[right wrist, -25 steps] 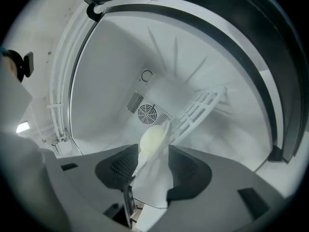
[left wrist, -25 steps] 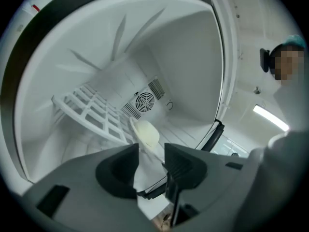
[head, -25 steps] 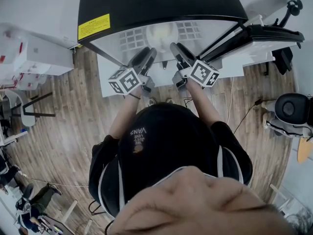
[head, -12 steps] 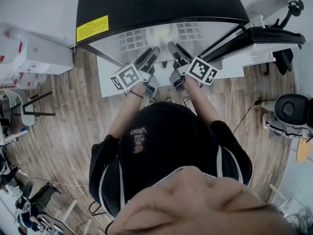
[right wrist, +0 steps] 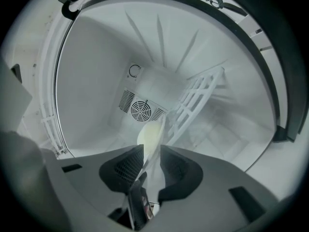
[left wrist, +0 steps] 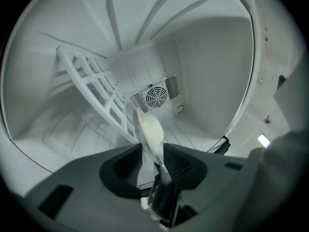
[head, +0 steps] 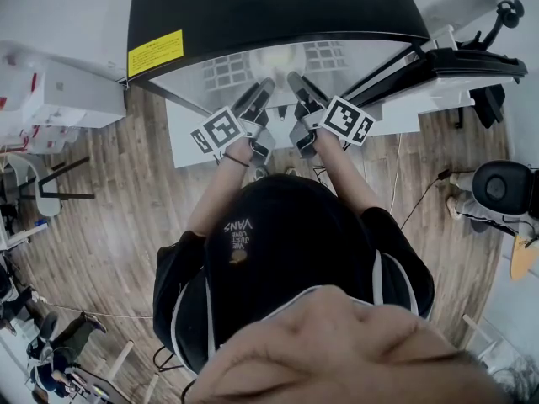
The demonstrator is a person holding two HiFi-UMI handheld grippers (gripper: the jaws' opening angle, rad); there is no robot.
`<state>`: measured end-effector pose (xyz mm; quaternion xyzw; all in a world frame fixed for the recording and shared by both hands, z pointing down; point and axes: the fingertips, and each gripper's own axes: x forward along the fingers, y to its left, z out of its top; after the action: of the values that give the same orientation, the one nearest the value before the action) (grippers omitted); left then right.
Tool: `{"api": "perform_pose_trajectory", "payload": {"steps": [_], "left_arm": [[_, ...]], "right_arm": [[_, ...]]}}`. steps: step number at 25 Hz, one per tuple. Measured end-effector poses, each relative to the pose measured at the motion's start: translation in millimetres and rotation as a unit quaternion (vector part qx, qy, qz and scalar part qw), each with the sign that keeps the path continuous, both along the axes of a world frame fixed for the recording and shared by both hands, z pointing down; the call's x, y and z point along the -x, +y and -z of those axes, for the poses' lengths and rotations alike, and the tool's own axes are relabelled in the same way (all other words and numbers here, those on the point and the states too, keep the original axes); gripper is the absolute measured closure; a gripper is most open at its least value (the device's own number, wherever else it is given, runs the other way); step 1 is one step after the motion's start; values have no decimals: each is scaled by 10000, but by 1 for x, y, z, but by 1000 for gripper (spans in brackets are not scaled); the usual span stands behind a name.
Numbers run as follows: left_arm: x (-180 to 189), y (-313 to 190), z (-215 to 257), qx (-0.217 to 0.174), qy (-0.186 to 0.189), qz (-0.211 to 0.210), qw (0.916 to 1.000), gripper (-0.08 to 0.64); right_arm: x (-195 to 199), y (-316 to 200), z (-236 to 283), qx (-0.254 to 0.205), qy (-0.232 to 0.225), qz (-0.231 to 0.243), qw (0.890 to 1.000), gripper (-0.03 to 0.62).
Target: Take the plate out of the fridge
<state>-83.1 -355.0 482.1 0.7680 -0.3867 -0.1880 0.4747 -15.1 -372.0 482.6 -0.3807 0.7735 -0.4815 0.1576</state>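
- The left gripper's [left wrist: 152, 153] fingers pinched the plate's [left wrist: 150, 129] near rim, seen edge-on inside the fridge [head: 253, 7].
- The right gripper's [right wrist: 152, 158] fingers, having just been closing, pinched the same rim.
- The wire shelf [left wrist: 96, 91] ran just beside the plate, with open room toward the far wall.

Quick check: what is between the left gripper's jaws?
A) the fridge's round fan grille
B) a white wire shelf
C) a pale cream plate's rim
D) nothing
C: the left gripper has the pale cream plate edge-on, its rim pinched between the jaws.
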Motion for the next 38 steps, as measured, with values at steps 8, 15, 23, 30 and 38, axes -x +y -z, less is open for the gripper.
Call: {"api": "perform_pose_trajectory", "payload": {"steps": [8,15,23,30,38], "left_arm": [[-1,-1,1,52,24,71,10000,456],[0,1,0,152,191,157,9996,466],[-1,6,-1,165,206,147,9995,474],[-3,14,-1,181,153,121,9996,474],[-7,27,-1,178,69,109,9998,476]], "right_arm": [[1,0,1,28,-42,38,10000,502],[1,0,1,84,-36,62,9999,509],[0,5,0,87,3,108,9999,514],[-1,13,1,38,96,169,9998,514],[-5,25,1,9,148,218,9997,515]]}}
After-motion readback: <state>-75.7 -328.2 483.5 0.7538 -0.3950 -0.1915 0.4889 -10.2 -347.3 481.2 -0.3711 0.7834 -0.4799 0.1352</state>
